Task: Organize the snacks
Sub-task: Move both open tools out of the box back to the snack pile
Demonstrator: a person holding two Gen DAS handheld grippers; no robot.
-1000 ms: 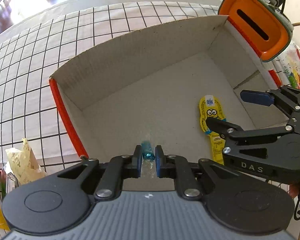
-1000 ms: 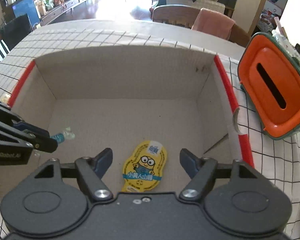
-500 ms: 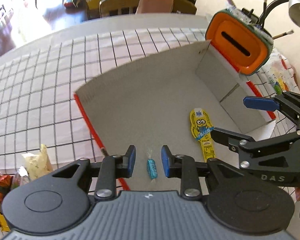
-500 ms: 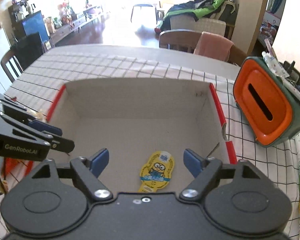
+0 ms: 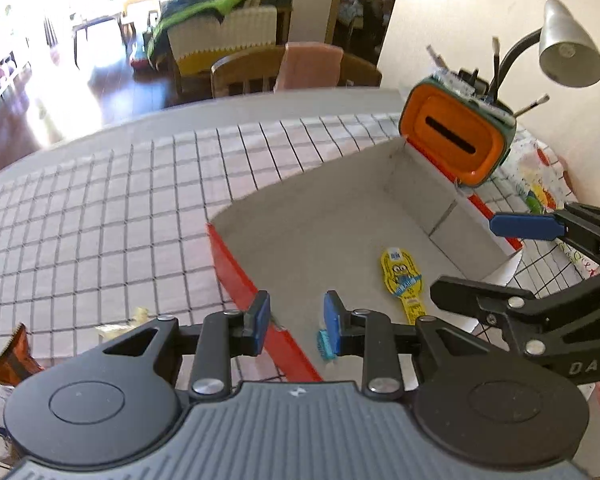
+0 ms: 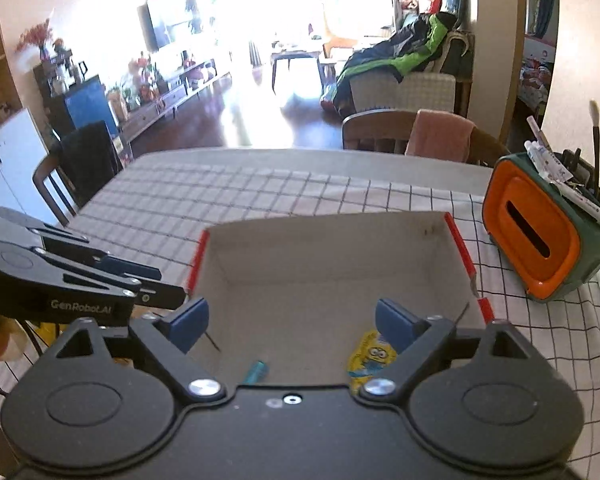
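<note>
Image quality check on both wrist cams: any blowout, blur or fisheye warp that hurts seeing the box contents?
Left wrist: windows top left blown out, grid tablecloth lines bow, teal candy soft and part hidden by the left claw. Right wrist: heavy window glare at centre top, room behind hazy, yet cardboard box evenly lit; yellow Minion snack packet partly blocked by the right claw.

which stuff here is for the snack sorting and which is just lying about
For the job: box; teal candy and yellow minion pack, both inside the box; snack wrappers on the cloth to the left.

Lying about: orange holder with brushes; lamp; chairs.
</note>
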